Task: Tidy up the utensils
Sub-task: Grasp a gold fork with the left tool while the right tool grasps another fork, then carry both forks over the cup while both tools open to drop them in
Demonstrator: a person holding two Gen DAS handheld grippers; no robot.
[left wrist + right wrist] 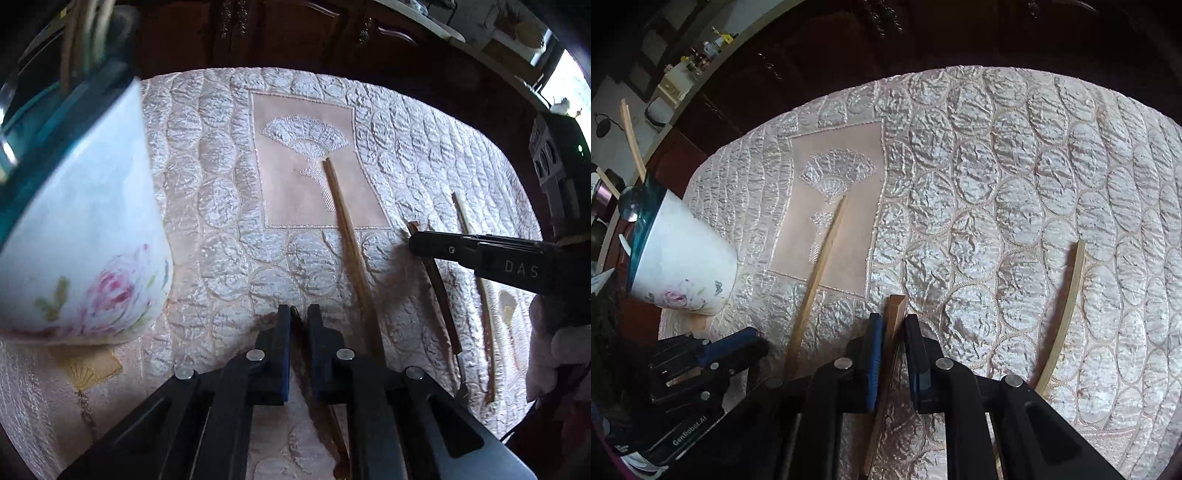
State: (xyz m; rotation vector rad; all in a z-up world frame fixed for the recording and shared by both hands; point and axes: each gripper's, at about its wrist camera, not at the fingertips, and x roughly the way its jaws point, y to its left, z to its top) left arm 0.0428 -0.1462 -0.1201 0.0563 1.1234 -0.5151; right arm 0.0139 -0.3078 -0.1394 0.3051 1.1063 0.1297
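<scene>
**Two grippers, each closed on one chopstick**

Left wrist view: the left gripper (299,314) pinches a dark chopstick (328,417) whose long axis runs back under the fingers. A loose chopstick (347,236) lies just right of it, pointing ahead. The cup (85,229) stands ahead to the left.

Right wrist view: the right gripper (891,325) pinches a brown chopstick (895,314) lengthwise. The cup (687,258) is far to its left, so the left hand seems nearer.

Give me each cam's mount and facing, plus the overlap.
Left wrist: on the left tool, angled down at the quilted cloth; own fingers shut on a dark chopstick; right tool enters at right.
Right wrist: on the right tool, angled down; shut on a brown chopstick; left tool lower left.
Shared: floral cup, pale chopstick.
</scene>
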